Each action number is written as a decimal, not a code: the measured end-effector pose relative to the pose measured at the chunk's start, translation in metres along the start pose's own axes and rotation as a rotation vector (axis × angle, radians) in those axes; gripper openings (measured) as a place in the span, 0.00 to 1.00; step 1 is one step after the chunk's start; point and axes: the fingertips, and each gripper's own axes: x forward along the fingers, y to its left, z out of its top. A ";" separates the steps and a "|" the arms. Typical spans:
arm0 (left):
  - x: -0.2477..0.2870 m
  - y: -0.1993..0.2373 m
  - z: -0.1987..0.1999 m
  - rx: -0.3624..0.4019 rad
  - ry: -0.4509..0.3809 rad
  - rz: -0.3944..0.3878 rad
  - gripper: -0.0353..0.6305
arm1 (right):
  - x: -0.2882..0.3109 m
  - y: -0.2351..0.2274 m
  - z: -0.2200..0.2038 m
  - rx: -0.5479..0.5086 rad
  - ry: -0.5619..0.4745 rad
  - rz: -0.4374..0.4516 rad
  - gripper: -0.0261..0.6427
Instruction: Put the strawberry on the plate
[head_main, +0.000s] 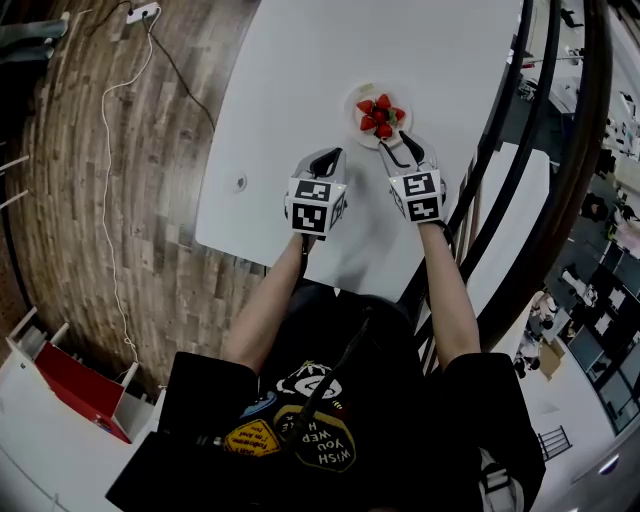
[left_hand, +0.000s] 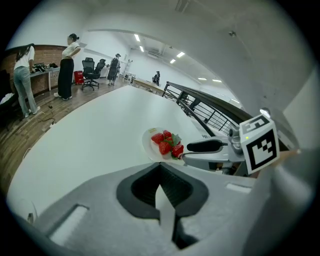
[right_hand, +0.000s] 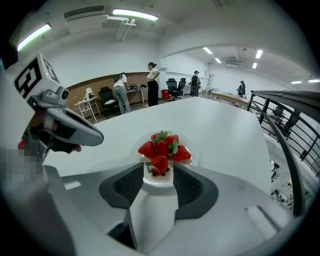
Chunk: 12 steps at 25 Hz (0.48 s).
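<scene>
Right gripper (right_hand: 159, 171) jaws spread wide, pads clear of strawberry (right_hand: 159, 164) between them. Strawberry lies on plate (right_hand: 190, 145), touching other strawberries (right_hand: 165, 146). Placement looks done: withdraw straight back and up, no sideways sweep. Left gripper (left_hand: 161, 176) jaws together, empty; keep it off table (right_hand: 225, 130).

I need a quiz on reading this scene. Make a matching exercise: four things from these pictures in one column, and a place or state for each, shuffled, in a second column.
Things
1. left tongs
2. right tongs
3. plate
4. white cable

Places or states
A. lies on the wooden floor
B. jaws apart, one strawberry between them, not pressed
C. jaws together, nothing between them
D. sits on the white table, with a heap of strawberries on it

Pairs: 1-C, 2-B, 3-D, 4-A
</scene>
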 end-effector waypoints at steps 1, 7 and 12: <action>-0.003 -0.002 0.001 0.001 -0.005 -0.002 0.06 | -0.005 0.001 0.001 0.008 -0.013 -0.003 0.32; -0.025 -0.020 0.004 0.017 -0.039 -0.017 0.06 | -0.046 0.012 0.012 0.052 -0.099 -0.023 0.29; -0.055 -0.042 0.008 0.050 -0.081 -0.039 0.06 | -0.090 0.025 0.029 0.116 -0.194 -0.025 0.26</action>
